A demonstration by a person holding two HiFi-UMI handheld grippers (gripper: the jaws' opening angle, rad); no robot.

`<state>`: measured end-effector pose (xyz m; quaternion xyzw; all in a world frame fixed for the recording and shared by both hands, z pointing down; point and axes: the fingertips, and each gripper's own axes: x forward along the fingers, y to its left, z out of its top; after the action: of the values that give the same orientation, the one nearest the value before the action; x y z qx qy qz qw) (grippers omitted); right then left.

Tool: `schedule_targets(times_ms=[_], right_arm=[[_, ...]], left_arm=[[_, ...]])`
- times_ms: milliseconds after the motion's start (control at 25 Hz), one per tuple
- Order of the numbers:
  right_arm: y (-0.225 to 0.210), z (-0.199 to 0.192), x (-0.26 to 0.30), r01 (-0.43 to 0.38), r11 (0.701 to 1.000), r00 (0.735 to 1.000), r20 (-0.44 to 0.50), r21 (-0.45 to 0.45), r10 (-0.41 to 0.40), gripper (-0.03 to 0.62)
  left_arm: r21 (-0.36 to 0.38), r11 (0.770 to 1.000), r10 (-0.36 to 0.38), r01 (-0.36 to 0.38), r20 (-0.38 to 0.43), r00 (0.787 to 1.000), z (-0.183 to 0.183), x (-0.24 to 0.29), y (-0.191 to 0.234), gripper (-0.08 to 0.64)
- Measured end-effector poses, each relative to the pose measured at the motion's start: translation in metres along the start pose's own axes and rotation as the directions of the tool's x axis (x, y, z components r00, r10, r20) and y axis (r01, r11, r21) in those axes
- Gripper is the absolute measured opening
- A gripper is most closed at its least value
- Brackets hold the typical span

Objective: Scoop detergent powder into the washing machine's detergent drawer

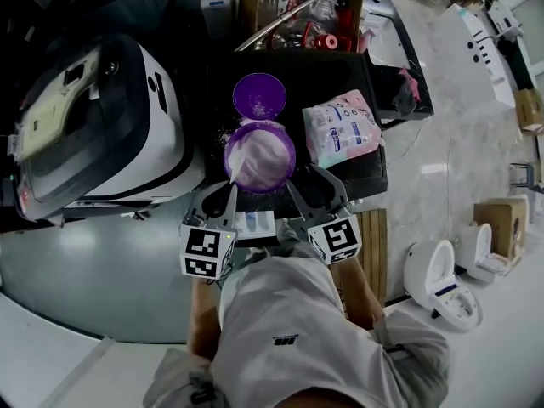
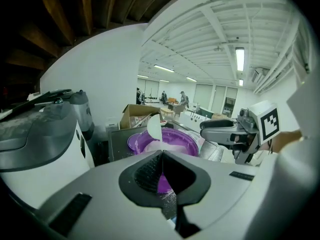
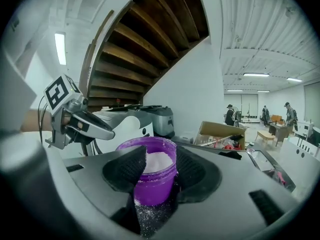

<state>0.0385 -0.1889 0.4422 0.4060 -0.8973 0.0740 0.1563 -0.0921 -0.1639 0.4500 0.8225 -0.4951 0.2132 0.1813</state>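
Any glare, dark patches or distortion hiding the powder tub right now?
Head view: dim, black at upper left, tub clear. Left gripper view: strong fisheye bending, ceiling lamp glaring. Right gripper view: tub sharp between jaws, staircase dark.

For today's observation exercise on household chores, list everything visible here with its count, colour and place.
Washing machine: one, white and black, left.
Table: one, black, centre.
Tub: one, purple, holding white powder, table's near edge.
Lid: one, purple, behind the tub.
Scoop: one, white, in the tub.
Detergent bag: one, pink and white, right of the tub.
Cardboard boxes: two, brown, one beyond the table, one on the floor at right.
Toilet-like fixtures: two, white, floor at lower right.
Left tongs: one, grey, shut on the scoop.
Right tongs: one, grey, clamped on the tub.
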Motion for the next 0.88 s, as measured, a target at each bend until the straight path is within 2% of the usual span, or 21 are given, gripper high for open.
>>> schedule_targets(times_ms=[200, 560, 760, 880], right_arm=[[-0.022, -0.006, 0.007, -0.009, 1.000, 1.000, -0.010, 0.029, 0.009, 0.181], [-0.032, -0.009, 0.026, -0.123, 0.992, 0.992, -0.012, 0.039, 0.123, 0.181], [-0.041, -0.012, 0.033, -0.132, 0.990, 0.991, -0.019, 0.053, 0.134, 0.181], [-0.045, -0.013, 0.036, -0.127, 0.990, 0.991, -0.024, 0.063, 0.129, 0.181]], left_arm=[[0.005, 1.000, 0.027, -0.027, -0.036, 0.999, 0.005, 0.013, 0.001, 0.015], [0.028, 0.998, 0.067, -0.064, -0.122, 0.990, 0.012, 0.035, -0.003, 0.015], [0.072, 0.995, 0.082, -0.070, -0.185, 0.979, 0.012, 0.047, -0.003, 0.015], [0.100, 0.994, 0.069, -0.046, -0.231, 0.971, 0.012, 0.054, -0.002, 0.017]])
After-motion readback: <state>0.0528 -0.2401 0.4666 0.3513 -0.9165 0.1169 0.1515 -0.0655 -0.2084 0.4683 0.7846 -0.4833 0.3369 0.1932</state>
